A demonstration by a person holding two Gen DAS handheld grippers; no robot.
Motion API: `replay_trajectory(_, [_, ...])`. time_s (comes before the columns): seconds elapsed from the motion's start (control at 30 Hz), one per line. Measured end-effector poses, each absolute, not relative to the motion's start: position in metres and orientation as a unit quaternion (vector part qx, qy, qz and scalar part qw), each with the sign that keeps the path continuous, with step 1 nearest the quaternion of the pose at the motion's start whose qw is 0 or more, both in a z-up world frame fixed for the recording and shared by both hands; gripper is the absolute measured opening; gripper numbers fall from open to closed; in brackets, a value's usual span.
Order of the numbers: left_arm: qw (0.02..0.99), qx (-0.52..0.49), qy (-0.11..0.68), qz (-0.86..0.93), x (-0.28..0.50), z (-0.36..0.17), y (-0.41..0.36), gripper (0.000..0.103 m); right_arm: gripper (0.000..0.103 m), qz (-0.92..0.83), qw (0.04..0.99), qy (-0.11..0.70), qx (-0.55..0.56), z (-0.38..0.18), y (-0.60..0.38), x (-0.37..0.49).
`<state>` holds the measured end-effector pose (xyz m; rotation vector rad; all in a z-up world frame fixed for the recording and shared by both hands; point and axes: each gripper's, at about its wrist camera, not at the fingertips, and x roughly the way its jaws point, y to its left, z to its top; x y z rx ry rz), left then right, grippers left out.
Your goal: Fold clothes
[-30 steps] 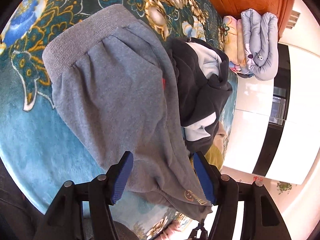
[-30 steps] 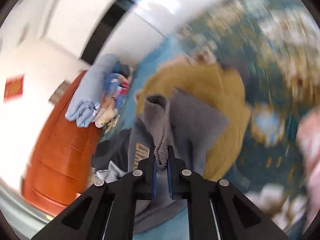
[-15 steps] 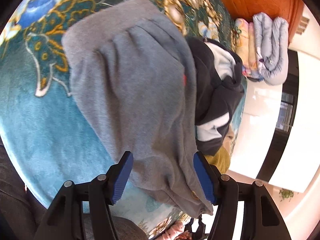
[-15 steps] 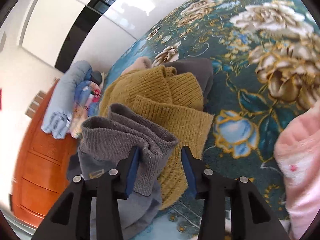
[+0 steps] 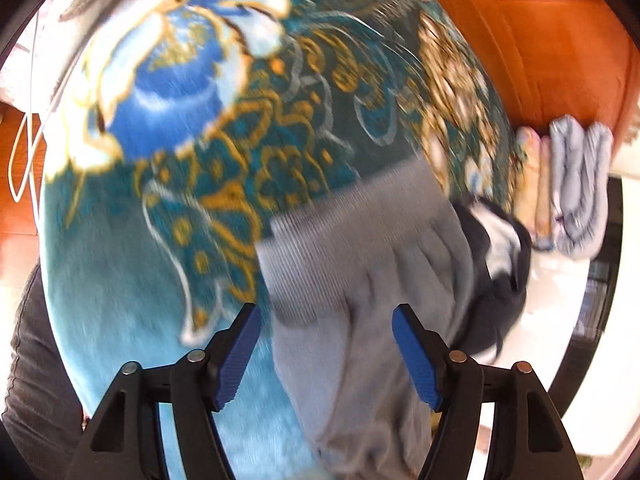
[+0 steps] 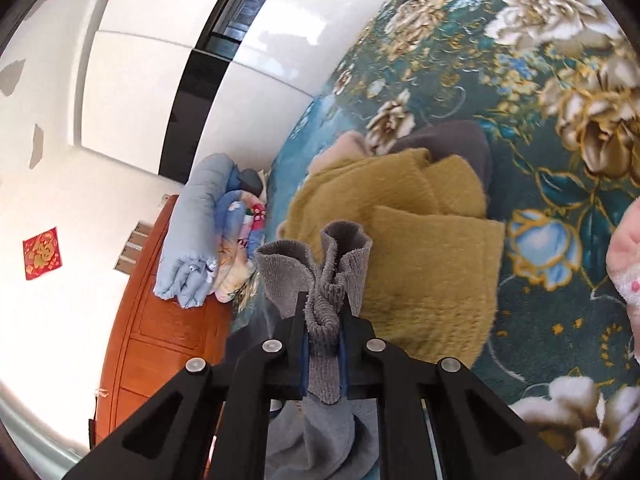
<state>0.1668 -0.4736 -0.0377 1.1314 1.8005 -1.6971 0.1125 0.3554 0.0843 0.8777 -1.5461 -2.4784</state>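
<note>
Right gripper [image 6: 323, 334]: jaws drawn narrow and clamped on a bunched ribbed cuff of the grey knit sweatpants [image 6: 320, 280]. The cuff stands up in folds between the blue pads; the rest of the fabric hangs below the tool.

Left gripper [image 5: 326, 354]: jaws spread wide, holding nothing. It hovers over the same grey knit sweatpants [image 5: 360, 288], near the ribbed waistband [image 5: 344, 216], which lies flat on the teal plush bedspread with gold and blue flowers [image 5: 120, 280]. This view is motion-blurred, so fine creases cannot be read.

Surroundings: a crumpled dark navy and white garment [image 5: 496, 272] touches the far edge of the sweatpants. A folded mustard-yellow knit sweater [image 6: 420, 248] lies just beyond the held cuff, partly over a dark grey garment [image 6: 460, 140]. Rolled pale blue bedding [image 6: 192, 232] sits against an orange wooden headboard [image 6: 152, 340].

Step in hand (judgement): one fold of the sweatpants, with the leg end gripped and the waist end resting on the bedspread. Whether the cuff is being carried toward the waistband or pulled away to straighten the leg cannot be determined.

Next move requires: a firm right-hand hold on the cuff, even tension along the leg, and the waistband kept flat, with the left gripper available to pin or pinch it.
</note>
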Motion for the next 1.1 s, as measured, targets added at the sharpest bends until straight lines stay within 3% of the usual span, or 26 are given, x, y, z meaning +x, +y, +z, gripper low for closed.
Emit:
replay_trajectory(0.23, [0.214,0.405,0.653,-0.603,0.155,-0.06,-0.481,0.071,0.011,-0.815,0.032,-0.494,0.302,0.1,0.34,0.11])
replay_trajectory(0.27, [0.217,0.399,0.653,-0.606,0.155,-0.059,-0.482,0.062,0.011,-0.813,0.027,-0.495,0.306,0.101,0.339,0.111])
replay_trajectory(0.33, [0.23,0.394,0.65,-0.608,0.151,-0.056,-0.486,0.029,0.011,-0.807,0.018,-0.498,0.316,0.104,0.338,0.109])
replay_trajectory(0.4, [0.24,0.398,0.645,-0.607,0.143,-0.05,-0.491,0.019,0.011,-0.802,0.011,-0.501,0.326,0.109,0.337,0.107])
replay_trajectory(0.67, [0.07,0.335,0.58,-0.74,0.116,0.075,-0.509,0.017,0.01,-0.828,0.027,-0.489,0.274,0.172,0.368,0.159])
replay_trajectory(0.8, [0.073,0.386,0.563,-0.727,0.134,0.026,-0.516,0.019,0.01,-0.803,-0.03,-0.496,0.329,0.11,0.389,0.197])
replay_trajectory(0.93, [0.112,0.408,0.595,-0.683,0.149,-0.014,-0.514,0.019,0.01,-0.745,-0.086,-0.541,0.38,0.038,0.393,0.217])
replay_trajectory(1.1, [0.148,0.435,0.618,-0.637,0.16,-0.05,-0.513,0.02,0.01,-0.743,-0.086,-0.535,0.393,0.031,0.389,0.217])
